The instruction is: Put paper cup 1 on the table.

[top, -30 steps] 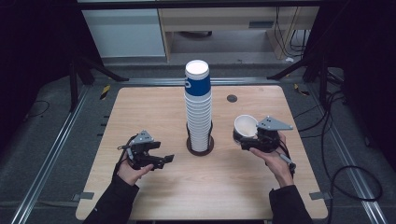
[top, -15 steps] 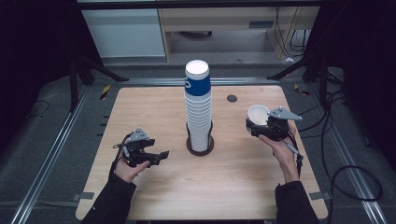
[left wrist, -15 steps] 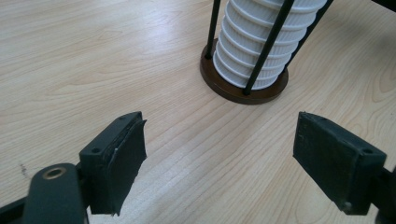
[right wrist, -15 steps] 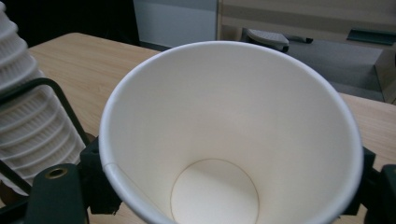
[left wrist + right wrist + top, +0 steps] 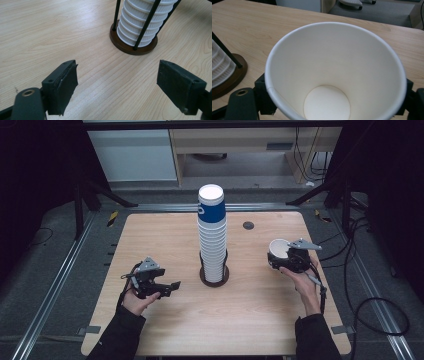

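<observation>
Right tool (image 5: 280, 260) pinches a single white paper cup (image 5: 278, 249), mouth up, to the right of the cup stack (image 5: 212, 235) that stands in a round-based rack on the worktop (image 5: 150, 235). Left tool (image 5: 167, 287), jaws spread wide with nothing between, sits left of the stack, near its base.

white paper cup (image 5: 337, 72) gripped between black jaws, mouth toward camera.

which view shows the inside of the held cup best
The right gripper view: the cup opens toward the camera, showing its empty white inside down to the base. The high view shows it small in the right gripper, with the rim visible.
</observation>
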Motion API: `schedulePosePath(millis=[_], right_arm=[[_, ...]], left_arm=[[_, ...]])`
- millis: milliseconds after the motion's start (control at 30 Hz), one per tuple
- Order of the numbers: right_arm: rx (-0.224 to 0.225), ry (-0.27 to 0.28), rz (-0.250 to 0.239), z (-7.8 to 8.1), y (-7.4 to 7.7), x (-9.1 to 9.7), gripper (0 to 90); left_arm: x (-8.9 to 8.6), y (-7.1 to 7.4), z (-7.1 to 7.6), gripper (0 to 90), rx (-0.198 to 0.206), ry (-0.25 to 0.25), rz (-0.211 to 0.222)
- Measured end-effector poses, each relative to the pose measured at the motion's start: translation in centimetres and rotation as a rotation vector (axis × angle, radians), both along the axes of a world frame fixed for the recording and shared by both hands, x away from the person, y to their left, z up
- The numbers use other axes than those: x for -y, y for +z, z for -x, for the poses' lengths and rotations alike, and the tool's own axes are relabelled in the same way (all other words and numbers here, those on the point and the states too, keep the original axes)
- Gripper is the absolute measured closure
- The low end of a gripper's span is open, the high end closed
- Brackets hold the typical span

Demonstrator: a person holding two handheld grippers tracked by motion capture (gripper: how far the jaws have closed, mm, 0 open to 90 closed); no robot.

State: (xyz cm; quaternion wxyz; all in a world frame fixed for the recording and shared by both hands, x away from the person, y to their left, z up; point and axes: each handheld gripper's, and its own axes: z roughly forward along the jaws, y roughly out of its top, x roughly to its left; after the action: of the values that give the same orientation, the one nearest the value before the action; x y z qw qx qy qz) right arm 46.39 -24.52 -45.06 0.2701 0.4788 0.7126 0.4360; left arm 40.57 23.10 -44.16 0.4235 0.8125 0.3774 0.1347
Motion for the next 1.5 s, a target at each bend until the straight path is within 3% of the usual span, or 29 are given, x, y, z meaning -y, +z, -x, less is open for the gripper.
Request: schedulePosePath(millis=[533,700,867,967,1300,1500], right_arm=[[-0.065,-0.012,0.009,-0.5,-2.6,0.3,18.9],[-0.068,-0.008,0.019,-0.6,-2.9,0.3,18.6],[-0.068,-0.007,0.02,-0.6,-2.9,0.3,15.2],[-0.083,0.006,0.007,-0.5,-2.8,0.4,8.6],[-0.034,0.004,-0.023,0.0,-1.5,0.6,6.4],[-0.01,-0.014,-0.013,0.5,-0.7,1.1,6.7]], left_arm=[[0.0,0.0,0.0,15.9,0.003,0.001,-0.004],[0.1,-0.1,0.0,15.8,0.002,-0.001,-0.008],[0.1,-0.1,0.0,15.8,0.001,-0.002,-0.009],[0.0,-0.1,0.0,15.8,0.0,-0.002,-0.008],[0.0,0.1,0.1,15.7,0.006,-0.002,-0.006],[0.0,0.0,0.1,15.7,0.005,-0.005,-0.01]])
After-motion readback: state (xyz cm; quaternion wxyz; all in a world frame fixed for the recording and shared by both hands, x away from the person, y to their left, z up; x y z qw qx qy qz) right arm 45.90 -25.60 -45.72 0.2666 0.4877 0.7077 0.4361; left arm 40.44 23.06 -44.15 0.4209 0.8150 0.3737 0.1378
